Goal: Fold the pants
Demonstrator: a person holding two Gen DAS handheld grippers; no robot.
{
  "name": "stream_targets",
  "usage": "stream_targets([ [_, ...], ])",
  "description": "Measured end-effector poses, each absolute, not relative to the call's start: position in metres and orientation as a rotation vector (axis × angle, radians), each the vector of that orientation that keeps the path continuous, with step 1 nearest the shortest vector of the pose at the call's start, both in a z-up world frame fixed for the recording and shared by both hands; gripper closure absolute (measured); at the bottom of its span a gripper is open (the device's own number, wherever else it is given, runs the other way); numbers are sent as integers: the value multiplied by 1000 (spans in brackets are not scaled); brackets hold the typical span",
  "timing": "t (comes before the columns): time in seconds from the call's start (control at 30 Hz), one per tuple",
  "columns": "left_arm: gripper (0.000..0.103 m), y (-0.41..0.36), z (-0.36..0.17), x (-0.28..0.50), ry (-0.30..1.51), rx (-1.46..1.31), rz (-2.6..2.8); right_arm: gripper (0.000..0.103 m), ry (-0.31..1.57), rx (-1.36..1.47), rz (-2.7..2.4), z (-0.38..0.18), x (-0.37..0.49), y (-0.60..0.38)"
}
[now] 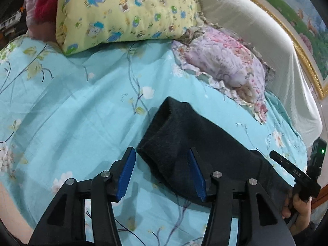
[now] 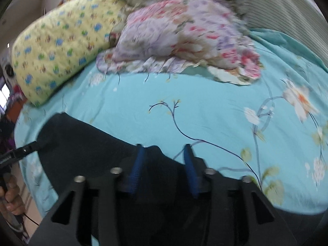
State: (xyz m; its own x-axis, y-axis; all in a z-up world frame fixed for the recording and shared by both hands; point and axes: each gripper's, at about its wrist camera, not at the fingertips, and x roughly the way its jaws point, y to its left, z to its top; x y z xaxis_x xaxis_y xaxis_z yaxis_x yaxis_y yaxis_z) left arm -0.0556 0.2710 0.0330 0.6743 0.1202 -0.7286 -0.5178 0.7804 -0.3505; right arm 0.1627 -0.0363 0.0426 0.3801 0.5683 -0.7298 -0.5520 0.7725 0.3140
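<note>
We are hovering our released left gripper (image 1: 162, 171) over the near-left corner of the dark folded pants (image 1: 196, 143), lying lengthwise across the bed (image 1: 61, 106); our released right gripper (image 2: 164, 164) is straddling their right end, nothing clamped.

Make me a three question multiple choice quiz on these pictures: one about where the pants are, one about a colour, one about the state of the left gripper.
1. Where do the dark pants lie?
A. On the light blue flowered bedsheet
B. On top of the yellow pillow
C. On a wooden floor

2. What colour are the gripper pads?
A. Red
B. Blue
C. White

3. How does the left gripper stand?
A. Shut on the pants
B. Shut on a pillow
C. Open, clamping nothing

Key: 1 A, the pants rest flat on the sheet. 2 B, both pads show blue. 3 C, the jaws stand apart, pads pressing nothing.
</note>
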Motion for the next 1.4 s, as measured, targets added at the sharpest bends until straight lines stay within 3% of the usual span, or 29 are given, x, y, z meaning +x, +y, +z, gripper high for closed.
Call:
stream_targets([
  [0.17, 45, 252, 41, -48, 751, -571, 338, 56, 918, 93, 685, 55, 143, -70],
  [0.33, 42, 223, 41, -34, 779, -560, 267, 46, 910, 181, 620, 58, 121, -111],
  [0.77, 40, 133, 42, 5, 854, -466, 76, 45, 922, 364, 412, 46, 65, -235],
  [1.03, 35, 82, 52, 30, 888, -385, -27, 35, 908, 424, 264, 39, 42, -298],
  [1.4, 30, -4, 65, 75, 938, -230, -202, 31, 893, 576, 122, 23, 36, -360],
])
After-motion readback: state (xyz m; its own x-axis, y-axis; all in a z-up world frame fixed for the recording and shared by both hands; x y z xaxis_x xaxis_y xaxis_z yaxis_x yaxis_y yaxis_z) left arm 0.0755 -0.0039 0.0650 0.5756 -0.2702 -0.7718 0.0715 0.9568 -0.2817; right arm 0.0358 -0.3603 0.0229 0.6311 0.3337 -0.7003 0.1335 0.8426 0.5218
